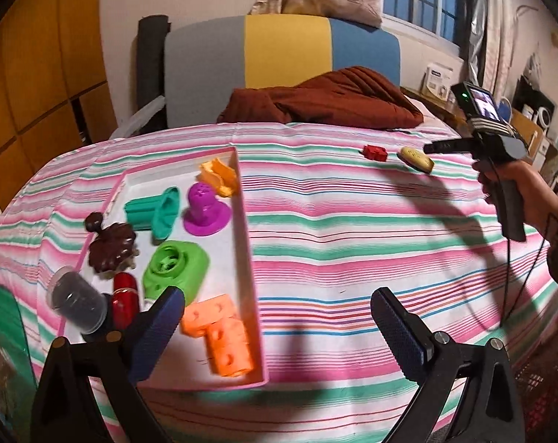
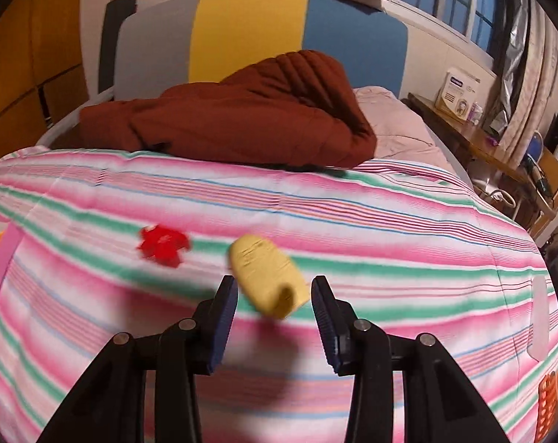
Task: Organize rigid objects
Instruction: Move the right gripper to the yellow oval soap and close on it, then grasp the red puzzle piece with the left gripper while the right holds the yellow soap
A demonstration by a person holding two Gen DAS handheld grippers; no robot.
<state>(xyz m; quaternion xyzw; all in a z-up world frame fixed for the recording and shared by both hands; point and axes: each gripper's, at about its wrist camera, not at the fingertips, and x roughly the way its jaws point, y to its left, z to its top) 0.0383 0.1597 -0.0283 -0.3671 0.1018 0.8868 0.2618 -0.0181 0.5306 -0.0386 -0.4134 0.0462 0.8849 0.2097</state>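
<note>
- Right gripper (image 2: 274,293) up front, jaws parted and nothing in them; the yellow piece (image 2: 266,277) lies just ahead of the pads, not between them and, as far as the blur lets me tell, not touched.
- Landmark is that yellow piece, flat on the striped bedspread (image 2: 389,229). Red piece (image 2: 164,245) sits near it toward the tray side; the brown blanket (image 2: 234,118) is heaped well beyond.
- Left gripper (image 1: 277,328) hangs wide and empty, far from the yellow piece, its one pad over the near end of the pink tray (image 1: 246,221).
- Tray already carries an orange block (image 1: 220,336), green mould (image 1: 175,269), purple stamp (image 1: 205,206) and more, so by my reading two strays remain.
- Risk one: the gap looks only a little wider than the piece, which lies slantwise. A pad landing on top would shove it along the cloth.
- Risk two: soft bedding gives, so pressing down could sink or tip the piece.
- Risk three: the picture is smeared; closing mid-sweep could pinch fabric.
</note>
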